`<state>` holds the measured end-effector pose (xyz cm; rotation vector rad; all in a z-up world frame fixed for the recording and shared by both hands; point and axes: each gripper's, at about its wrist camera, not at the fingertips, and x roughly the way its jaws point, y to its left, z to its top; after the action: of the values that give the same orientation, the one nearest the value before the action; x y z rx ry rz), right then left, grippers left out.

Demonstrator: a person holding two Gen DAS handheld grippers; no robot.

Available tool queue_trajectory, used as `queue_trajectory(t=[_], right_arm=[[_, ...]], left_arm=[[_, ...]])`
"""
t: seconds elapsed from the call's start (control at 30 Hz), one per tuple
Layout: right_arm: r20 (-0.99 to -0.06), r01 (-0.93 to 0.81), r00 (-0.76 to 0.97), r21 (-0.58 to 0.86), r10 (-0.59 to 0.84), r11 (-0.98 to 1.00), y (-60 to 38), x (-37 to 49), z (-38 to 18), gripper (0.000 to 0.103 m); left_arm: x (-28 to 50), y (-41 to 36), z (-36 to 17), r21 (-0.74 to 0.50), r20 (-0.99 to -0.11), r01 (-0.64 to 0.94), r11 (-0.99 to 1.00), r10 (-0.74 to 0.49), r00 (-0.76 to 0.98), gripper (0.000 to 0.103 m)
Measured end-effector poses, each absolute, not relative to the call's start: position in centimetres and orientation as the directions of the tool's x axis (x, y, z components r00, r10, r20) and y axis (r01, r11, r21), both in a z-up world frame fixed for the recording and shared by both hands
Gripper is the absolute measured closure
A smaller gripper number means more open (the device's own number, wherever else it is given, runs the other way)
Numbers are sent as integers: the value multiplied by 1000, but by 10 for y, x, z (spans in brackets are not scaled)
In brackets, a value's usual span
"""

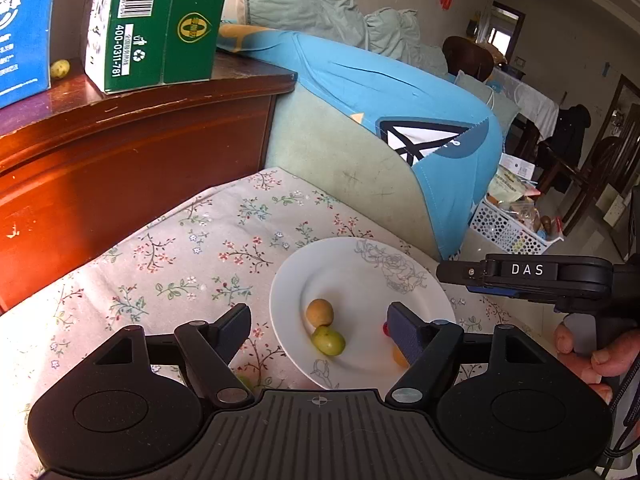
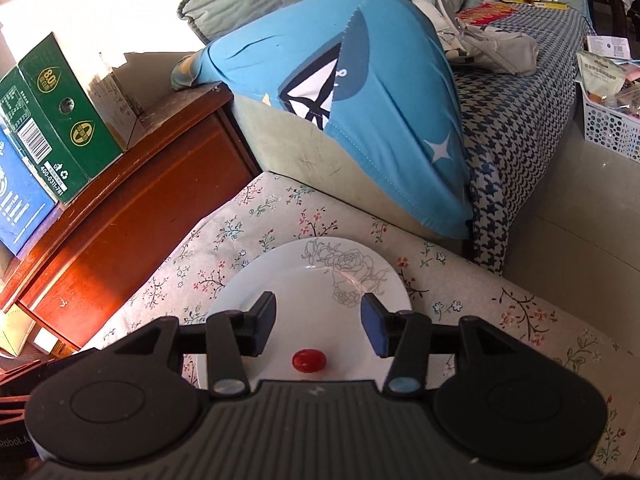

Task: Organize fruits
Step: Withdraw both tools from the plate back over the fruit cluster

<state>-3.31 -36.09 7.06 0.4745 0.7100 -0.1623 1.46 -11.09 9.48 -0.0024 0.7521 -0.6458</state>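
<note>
A white plate with a rose print lies on the flowered cloth. On it are a brown round fruit, a green fruit touching it, and a red fruit and an orange fruit, both half hidden behind my left gripper's finger. My left gripper hovers open above the plate, nothing between its pads. My right gripper reaches in from the right, held by a hand. In the right wrist view it stands open over the plate, the red fruit lying below its jaws.
A red-brown wooden cabinet stands left of the cloth, carrying a green box, a blue box and a small yellowish fruit. A sofa arm under blue fabric rises behind the plate. A white perforated basket sits at right.
</note>
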Motion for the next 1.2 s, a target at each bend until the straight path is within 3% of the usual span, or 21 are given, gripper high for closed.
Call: queue_trajectory(t=[0.5, 0.97, 1.2], right_arm=[[-651, 194, 754, 348, 87, 917, -308, -61, 83, 54], [-678, 99, 716, 335, 167, 937, -262, -92, 66, 55], [-709, 45, 672, 326, 213, 944, -244, -96, 46, 61]], left_arm=[[0, -40, 103, -253, -646, 417, 873, -473, 599, 27], [-18, 0, 86, -200, -681, 369, 908, -399, 614, 27], [-25, 8, 69, -146, -705, 393, 908, -374, 602, 27]])
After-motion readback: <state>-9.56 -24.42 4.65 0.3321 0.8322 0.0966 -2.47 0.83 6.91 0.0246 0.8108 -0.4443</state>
